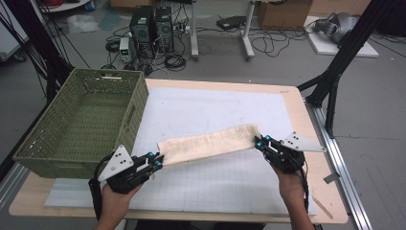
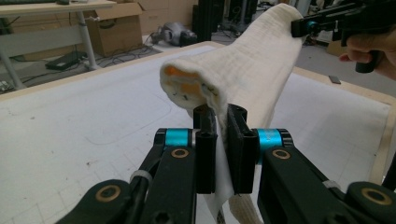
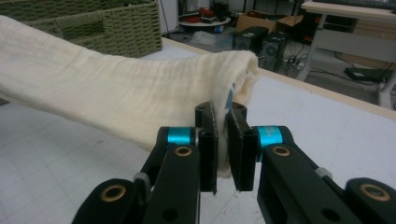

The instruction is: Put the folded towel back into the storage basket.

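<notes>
We see a long, folded cream-coloured cloth [image 1: 210,143] of soft, crinkled weave stretched out between the two claws, lifted above the white gridded mat [image 1: 215,187] near the table's front edge. Its left end shows an orange patch inside the fold. The left gripper [image 1: 158,162] is clamped on that end, cloth pinched between its jaws. The right gripper [image 1: 261,142] is clamped likewise on the other end. A green woven basket [image 1: 81,122] sits at the table's far left corner.
</notes>
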{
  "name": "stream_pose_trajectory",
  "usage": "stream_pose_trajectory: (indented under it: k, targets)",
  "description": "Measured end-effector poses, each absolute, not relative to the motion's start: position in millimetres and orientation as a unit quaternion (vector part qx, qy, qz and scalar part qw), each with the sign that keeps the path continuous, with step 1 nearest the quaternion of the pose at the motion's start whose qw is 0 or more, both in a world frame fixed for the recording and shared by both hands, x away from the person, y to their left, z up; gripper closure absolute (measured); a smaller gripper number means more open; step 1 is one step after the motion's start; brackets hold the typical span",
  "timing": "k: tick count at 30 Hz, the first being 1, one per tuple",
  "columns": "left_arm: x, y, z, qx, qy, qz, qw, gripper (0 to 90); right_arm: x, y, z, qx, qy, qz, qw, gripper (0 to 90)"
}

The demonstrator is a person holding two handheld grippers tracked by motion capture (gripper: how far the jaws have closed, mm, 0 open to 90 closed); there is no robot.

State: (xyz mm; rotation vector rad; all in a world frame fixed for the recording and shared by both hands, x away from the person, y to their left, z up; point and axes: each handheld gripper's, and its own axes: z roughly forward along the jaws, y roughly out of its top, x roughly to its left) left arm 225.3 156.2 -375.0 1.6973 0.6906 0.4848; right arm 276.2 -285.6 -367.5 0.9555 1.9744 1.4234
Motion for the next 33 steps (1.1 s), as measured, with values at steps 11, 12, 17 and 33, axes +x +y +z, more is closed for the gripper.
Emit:
stream_pose_trajectory:
  k: [11,12,17,33]
  targets:
    - [220.8,167.7,-369.7,0.719,0.306,0.218,0.584,82.5,295.6,-270.7,-359.5,0.337,0.731,0.532,0.263,83.1]
    - [220.0,168.7,-369.2,0.717,0.307,0.219,0.586,82.5,296.8,-268.9,-358.4,0.336,0.732,0.532,0.261,83.1]
    - [216.6,175.6,-365.4,0.713,0.308,0.226,0.588,82.5,304.7,-259.5,-352.9,0.329,0.732,0.538,0.260,83.1]
    - [208.9,193.4,-357.1,0.703,0.315,0.241,0.590,82.6,329.6,-229.8,-343.8,0.316,0.738,0.540,0.253,83.1]
